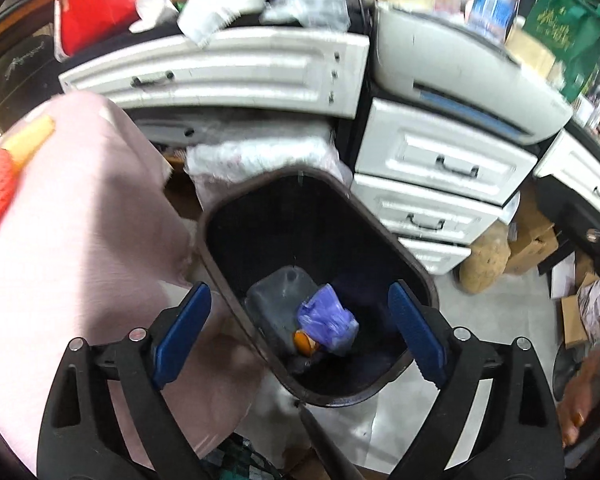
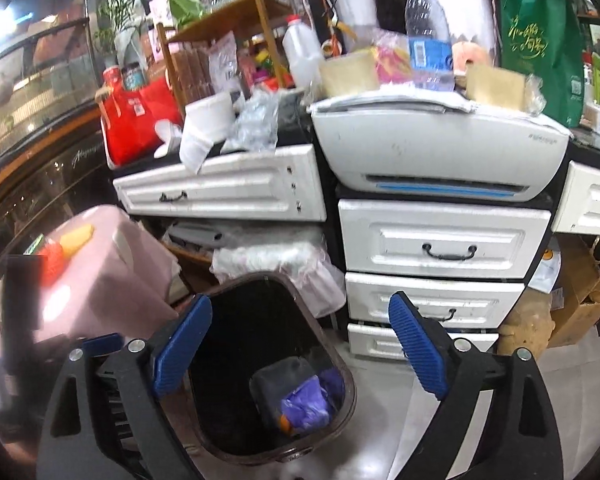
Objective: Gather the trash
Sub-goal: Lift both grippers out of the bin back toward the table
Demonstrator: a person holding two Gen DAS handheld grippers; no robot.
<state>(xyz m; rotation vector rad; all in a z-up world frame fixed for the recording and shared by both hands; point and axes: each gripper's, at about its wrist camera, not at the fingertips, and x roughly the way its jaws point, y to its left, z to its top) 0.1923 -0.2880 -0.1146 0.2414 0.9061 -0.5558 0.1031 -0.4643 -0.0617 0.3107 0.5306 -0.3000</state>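
A dark brown trash bin (image 1: 416,268) (image 2: 350,384) stands on the floor before white drawers. At its bottom lie a clear plastic box (image 1: 278,292) (image 2: 276,380), a crumpled purple bag (image 1: 326,320) (image 2: 306,406) and an orange scrap (image 1: 304,343). My left gripper (image 1: 300,332) hangs over the bin, open, with nothing between its blue pads (image 1: 182,336). My right gripper (image 2: 300,344) is higher, also above the bin and open, its blue pads (image 2: 418,348) bare. Part of the left gripper shows at the right wrist view's lower left.
A pink cloth-covered surface (image 1: 80,240) (image 2: 112,276) with a yellow and red item (image 1: 16,160) lies left of the bin. White drawers (image 2: 444,248) and a printer (image 2: 440,152) stand behind. The cluttered countertop holds a water bottle (image 2: 426,36). Cardboard boxes (image 1: 532,248) sit right.
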